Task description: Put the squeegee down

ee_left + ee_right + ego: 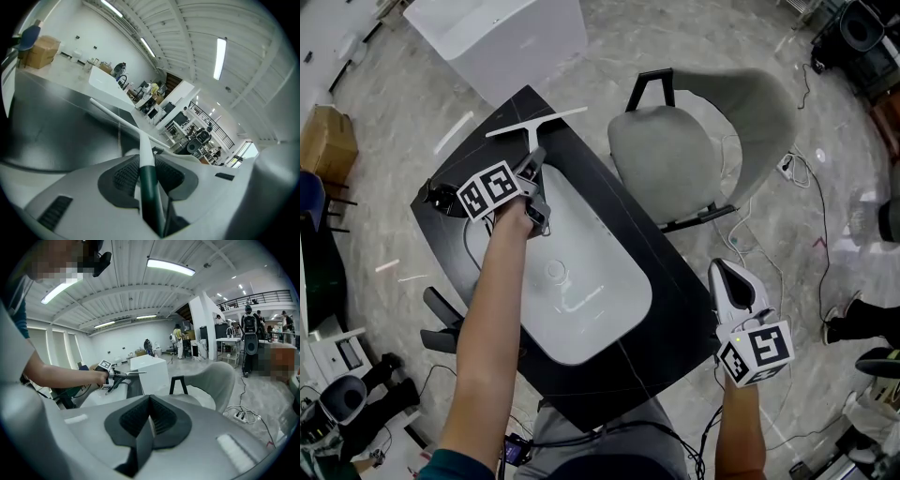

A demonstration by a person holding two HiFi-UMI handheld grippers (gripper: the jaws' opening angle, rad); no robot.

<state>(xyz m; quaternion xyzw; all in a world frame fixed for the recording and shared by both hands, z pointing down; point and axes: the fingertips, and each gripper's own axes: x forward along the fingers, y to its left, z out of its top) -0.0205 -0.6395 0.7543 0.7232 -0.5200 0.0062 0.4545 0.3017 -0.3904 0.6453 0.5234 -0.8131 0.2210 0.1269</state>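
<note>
White squeegee [535, 123] pinched in your left gripper [534, 169], above the far end of the black counter [623, 211].
Black-and-white square markers pattern your cubes [487, 190]. Your left fingers clamp the green-and-white handle, blade crosswise beyond the white basin [591, 291]; your right gripper [724, 274] sits beside the counter, fingers pressed together on nothing.

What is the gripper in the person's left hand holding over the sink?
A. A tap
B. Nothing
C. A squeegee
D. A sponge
C: the left gripper has its jaws closed on the handle of the squeegee, as the left gripper view shows up close.
</note>
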